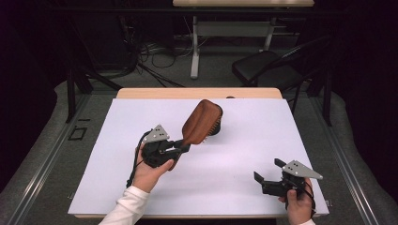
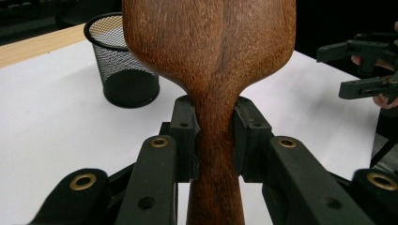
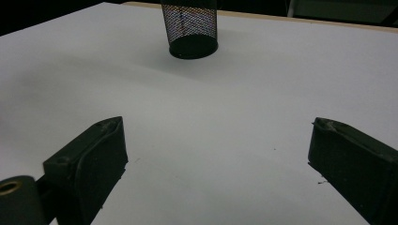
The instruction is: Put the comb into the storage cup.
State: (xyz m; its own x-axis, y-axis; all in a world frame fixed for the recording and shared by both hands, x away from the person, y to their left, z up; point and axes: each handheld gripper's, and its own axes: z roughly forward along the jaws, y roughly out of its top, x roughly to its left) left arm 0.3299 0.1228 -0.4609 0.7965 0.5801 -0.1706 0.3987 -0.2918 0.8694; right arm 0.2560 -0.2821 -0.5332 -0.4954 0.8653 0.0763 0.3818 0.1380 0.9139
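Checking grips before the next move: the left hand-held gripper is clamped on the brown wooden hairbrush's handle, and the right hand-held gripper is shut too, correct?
Not quite: the right hand-held gripper is open and holds nothing, as the right gripper view shows.

One wooden hairbrush point(image 1: 202, 123) clamped in the left hand-held gripper point(image 1: 180, 148), one black mesh cup point(image 2: 123, 61) beyond it, two hand-held grippers counting the right hand-held gripper point(image 1: 267, 171), one white table point(image 1: 244, 140) under both, one chair point(image 1: 267, 68) far beyond
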